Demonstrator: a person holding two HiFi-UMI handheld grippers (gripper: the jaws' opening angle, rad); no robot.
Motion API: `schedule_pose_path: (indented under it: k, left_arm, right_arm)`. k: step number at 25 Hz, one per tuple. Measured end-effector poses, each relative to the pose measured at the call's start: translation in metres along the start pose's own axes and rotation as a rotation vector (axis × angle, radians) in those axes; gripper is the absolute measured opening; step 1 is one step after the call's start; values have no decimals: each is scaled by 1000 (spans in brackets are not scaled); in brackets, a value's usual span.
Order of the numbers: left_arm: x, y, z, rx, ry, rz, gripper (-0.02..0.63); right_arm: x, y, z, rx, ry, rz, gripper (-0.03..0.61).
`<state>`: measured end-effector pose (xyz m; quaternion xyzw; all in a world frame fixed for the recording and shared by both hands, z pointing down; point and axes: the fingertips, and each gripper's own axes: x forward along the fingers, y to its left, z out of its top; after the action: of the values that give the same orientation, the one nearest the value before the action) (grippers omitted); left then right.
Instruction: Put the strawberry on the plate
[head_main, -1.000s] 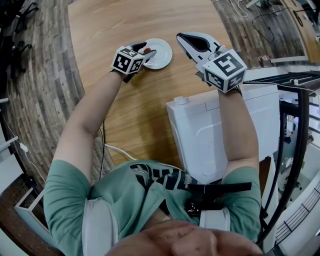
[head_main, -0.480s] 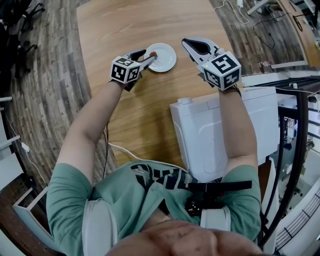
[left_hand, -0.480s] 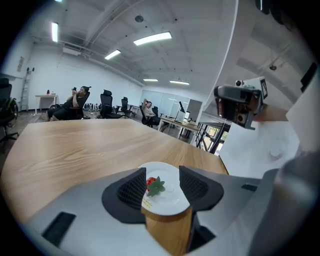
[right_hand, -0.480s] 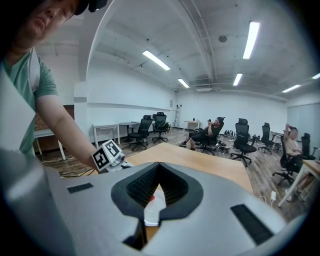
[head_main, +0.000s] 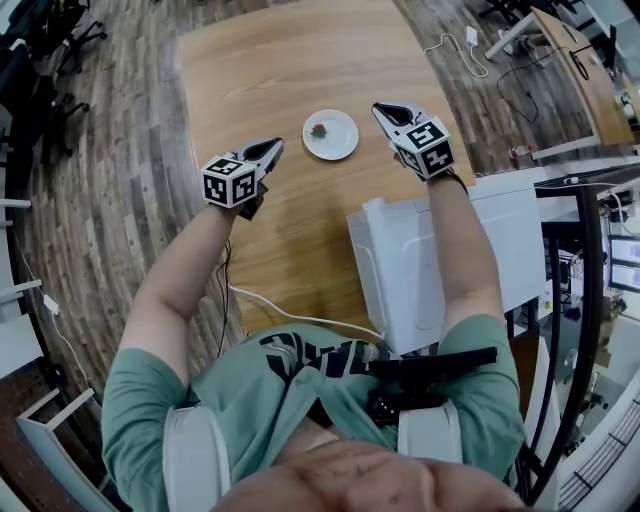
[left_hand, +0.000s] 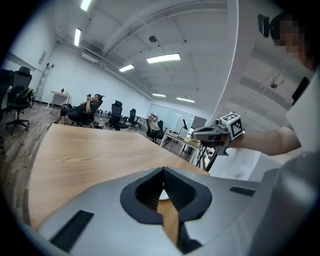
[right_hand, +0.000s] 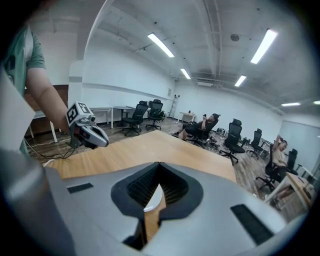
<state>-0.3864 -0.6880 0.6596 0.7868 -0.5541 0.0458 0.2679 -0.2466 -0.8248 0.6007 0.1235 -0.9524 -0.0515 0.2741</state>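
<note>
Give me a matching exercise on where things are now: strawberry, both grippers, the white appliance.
1 strawberry
2 left gripper
3 right gripper
4 white appliance

A right of the plate, shut
B below the right forearm
C on the plate
D left of the plate, shut

Pairs: 1-C, 2-D, 3-A, 4-B. The left gripper's jaws have just closed on nothing.

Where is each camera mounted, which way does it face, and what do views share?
Head view: on the person's head, looking down at table, plate, strawberry; shows both arms, left gripper, right gripper.
Left gripper view: rides that gripper, looking along its jaws, just closed on nothing, toward the right gripper and arm.
Right gripper view: rides that gripper, looking along its shut jaws toward the left gripper and arm.
Shared: each gripper view shows the other gripper; all show the table.
</note>
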Motion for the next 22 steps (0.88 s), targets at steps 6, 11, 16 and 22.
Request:
schedule_pose_path:
  k: [6, 11, 16, 22]
  left_arm:
    - [-125, -18, -3, -129, -151, 23, 5]
    - [-238, -30, -67, -190, -166, 64, 5]
    - [-316, -34, -85, -206, -196, 66, 5]
    - [-368, -58, -52, -95, -263, -55, 5]
  right_arm:
    - [-26, -7, 23, 28, -75, -93, 6]
    - [-92, -6, 74, 111, -269, -231, 6]
    - [-128, 47, 127, -4, -232, -185, 6]
    - [-170, 129, 149, 60, -237, -179, 6]
